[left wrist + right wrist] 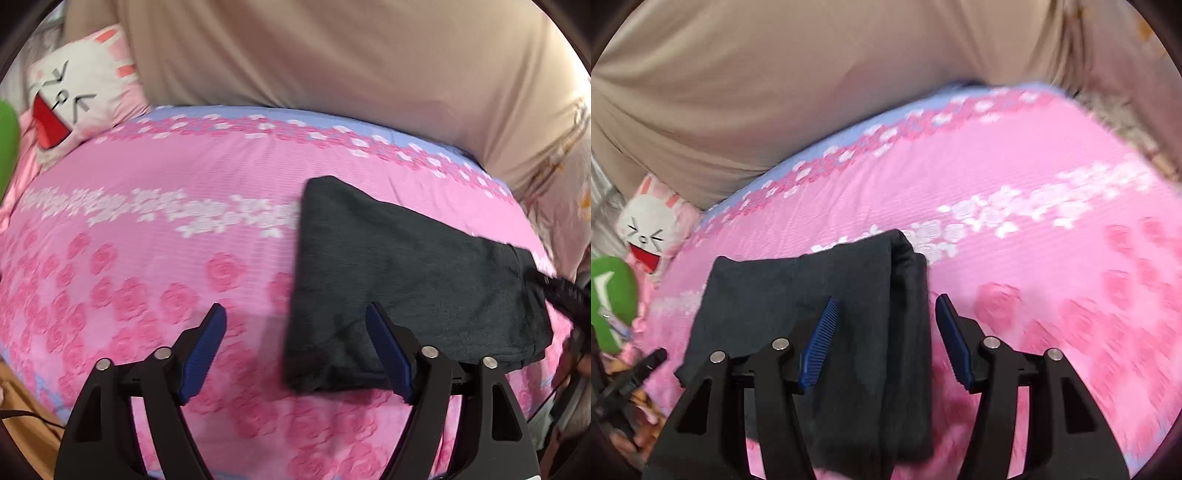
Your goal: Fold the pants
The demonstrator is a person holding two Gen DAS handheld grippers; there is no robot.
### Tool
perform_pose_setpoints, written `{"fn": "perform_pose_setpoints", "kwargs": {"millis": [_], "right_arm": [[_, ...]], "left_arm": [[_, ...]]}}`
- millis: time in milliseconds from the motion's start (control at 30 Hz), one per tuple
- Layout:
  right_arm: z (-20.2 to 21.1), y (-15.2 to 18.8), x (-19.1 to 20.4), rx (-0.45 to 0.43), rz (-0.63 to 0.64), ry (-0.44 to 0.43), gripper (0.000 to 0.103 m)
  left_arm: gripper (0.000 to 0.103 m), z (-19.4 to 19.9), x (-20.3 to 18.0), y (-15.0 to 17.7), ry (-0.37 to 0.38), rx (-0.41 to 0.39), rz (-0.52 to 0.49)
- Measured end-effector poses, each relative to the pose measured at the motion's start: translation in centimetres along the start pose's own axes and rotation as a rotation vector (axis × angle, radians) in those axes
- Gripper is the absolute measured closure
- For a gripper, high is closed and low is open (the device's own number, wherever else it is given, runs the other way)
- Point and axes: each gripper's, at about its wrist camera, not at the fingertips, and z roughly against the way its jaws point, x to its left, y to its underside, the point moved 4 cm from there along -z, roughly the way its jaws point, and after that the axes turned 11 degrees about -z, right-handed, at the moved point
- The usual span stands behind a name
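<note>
Dark grey knit pants (827,332) lie folded on the pink floral bed (1052,229), right under my right claw (886,339). Its blue pads stand apart, nothing pinched; the thick rolled fold edge sits between them, the flat panel off to its left. My left claw (295,354) is spread wide and empty too, over bare sheet, with the pants' (406,280) near-left corner just inside its right finger. Fabric reads soft, light, limp, a bit grippy on the ribbed sheet; layers could slide apart if I pinch only the top one. Best hold, I judge: bite the whole stack at the doubled edge or a corner, all layers together. Past the pants: rabbit pillow (653,229), beige cloth (775,92) beyond the bed.
</note>
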Motion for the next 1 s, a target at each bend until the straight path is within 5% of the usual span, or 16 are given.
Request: {"fn": "perform_pose_setpoints", "kwargs": {"millis": [67, 133, 200, 300, 367, 500, 567, 633, 700, 767, 1000], "right_arm": [[-1.3, -0.5, 0.4, 0.009, 0.016, -0.005, 0.059], [-1.2, -1.0, 1.5, -0.032, 0.079, 0.044, 0.093], [1.5, -1.4, 4.5, -0.077, 0.135, -0.019, 0.097], [6.7, -1.3, 10.2, -0.194, 0.28, -0.133, 0.097], [6.4, -1.3, 10.7, -0.201, 0.312, -0.119, 0.097], [-2.7, -1.3, 1.9, -0.011, 0.145, 0.147, 0.092], [-2.2, -1.0, 0.0, -0.029, 0.046, 0.051, 0.083], [0.2, -0.9, 0.1, -0.097, 0.033, 0.067, 0.083], [2.8, -0.6, 1.8, -0.194, 0.097, 0.105, 0.082], [4.7, 0.8, 5.0, -0.205, 0.174, 0.03, 0.082], [-2.3, 11.2, 16.4, 0.046, 0.407, -0.162, 0.085]], "left_arm": [[0.023, -1.5, -0.4, 0.1, -0.068, 0.026, -0.03], [0.024, -3.3, 0.1, 0.7, -0.121, 0.084, -0.026], [0.024, -3.7, 1.3, 1.1, -0.069, 0.103, 0.04], [0.025, -2.1, 3.2, 0.3, -0.084, 0.058, 0.101], [0.025, -1.2, 3.8, -0.4, -0.118, 0.021, 0.098], [0.025, -0.6, 4.7, -0.9, -0.126, 0.001, 0.112], [0.024, -0.5, 4.8, -0.7, -0.116, 0.007, 0.114], [0.024, -0.6, 4.8, -0.4, -0.12, 0.023, 0.095], [0.024, -0.6, 4.8, -0.3, -0.119, 0.028, 0.091], [0.024, -0.6, 4.9, -0.1, -0.117, 0.03, 0.094], [0.024, 0.5, 7.0, 0.9, -0.169, 0.015, 0.131]]}}
